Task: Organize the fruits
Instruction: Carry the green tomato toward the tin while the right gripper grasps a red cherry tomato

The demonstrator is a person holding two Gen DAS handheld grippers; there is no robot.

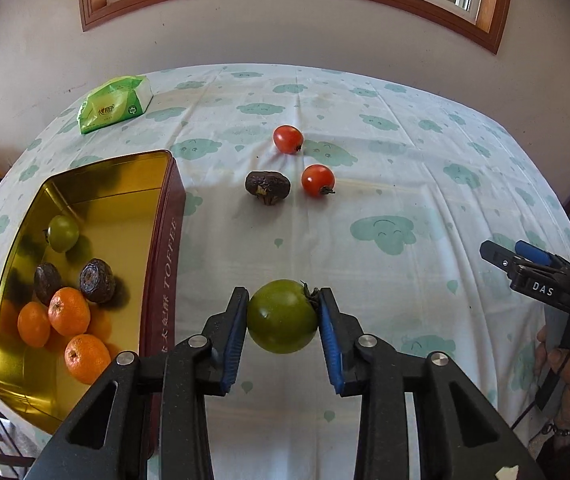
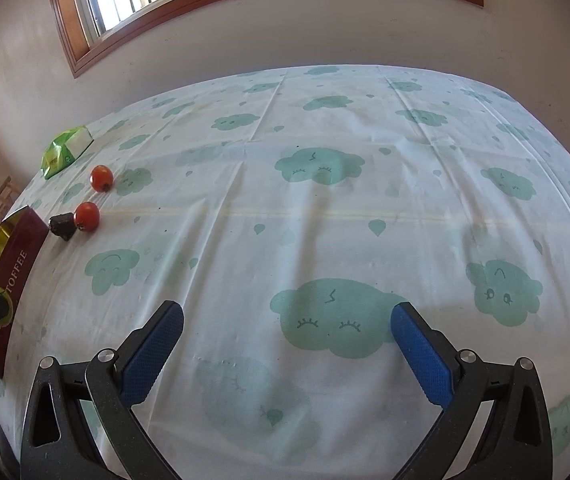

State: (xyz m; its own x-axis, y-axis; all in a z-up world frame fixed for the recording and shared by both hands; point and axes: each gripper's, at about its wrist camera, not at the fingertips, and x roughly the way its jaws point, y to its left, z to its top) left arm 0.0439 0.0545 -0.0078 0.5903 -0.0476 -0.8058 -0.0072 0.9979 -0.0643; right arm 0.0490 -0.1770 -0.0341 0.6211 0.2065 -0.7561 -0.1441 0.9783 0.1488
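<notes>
White plastered wall and a wood-framed window stand behind a surface [image 1: 405,184] draped in pale cloth printed with green clouds.

Left claw [image 1: 283,316]: closed onto a round green tomato [image 1: 282,316], blue pads pressed to both sides, stalk end against the right pad. Whether the tomato is lifted off the cloth or resting on it cannot be told.

Right claw [image 2: 287,330]: wide apart, holding nothing, above bare cloth.

Gold-lined rectangular toffee tin [image 1: 163,248] lies left of the held tomato. Inside: one small green tomato [image 1: 63,233], two dark wrinkled fruits [image 1: 97,275], three orange mandarins [image 1: 69,311].

Loose on the cloth, far of the left claw: two red cherry tomatoes [image 1: 288,139] and [image 1: 317,180], and a dark shrivelled fruit [image 1: 267,187] just beside the nearer red one. Green tissue pack [image 1: 116,104] sits at the far left.

Step in hand, as judged: carrying the green tomato to the tin. Next move calls for a leftward carry over the tin's maroon wall, then release above a free patch of gold floor, low enough that the fruit does not roll or bruise.

View differences: the left wrist view alone shows the tin's contents and the grasp; it also catches the right claw at its right edge. The right wrist view shows the tin only side-on, and a wide empty stretch of cloth to the right.
</notes>
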